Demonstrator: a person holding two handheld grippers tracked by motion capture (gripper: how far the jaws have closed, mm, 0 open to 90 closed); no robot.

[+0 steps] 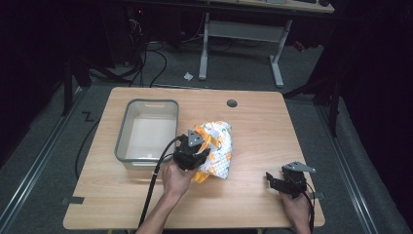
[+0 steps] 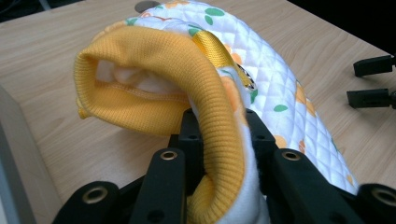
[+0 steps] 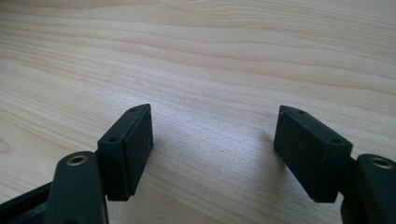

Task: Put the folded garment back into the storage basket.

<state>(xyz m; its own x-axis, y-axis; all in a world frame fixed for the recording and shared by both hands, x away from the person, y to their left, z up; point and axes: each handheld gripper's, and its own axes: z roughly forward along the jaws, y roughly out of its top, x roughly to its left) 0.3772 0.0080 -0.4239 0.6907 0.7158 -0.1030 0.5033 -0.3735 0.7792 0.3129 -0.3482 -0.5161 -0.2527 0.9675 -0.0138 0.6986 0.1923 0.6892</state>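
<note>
A small quilted white garment (image 1: 217, 148) with orange and green prints and yellow ribbed trim lies bunched at the table's middle. My left gripper (image 1: 195, 155) is shut on its yellow ribbed edge (image 2: 219, 140), which folds over between the jaws in the left gripper view. The quilted body (image 2: 280, 88) stretches away behind the trim. My right gripper (image 1: 277, 183) rests near the table's front right corner, open, with bare wood between its jaws (image 3: 212, 135). Its two fingers (image 2: 371, 81) also appear at the right edge of the left gripper view.
A grey plastic bin (image 1: 146, 131) stands left of the garment, its rim close to my left hand. The wooden table (image 1: 263, 131) has a round cable hole (image 1: 232, 103) at the back. Beyond it are a desk frame (image 1: 241, 44) and cables on the floor.
</note>
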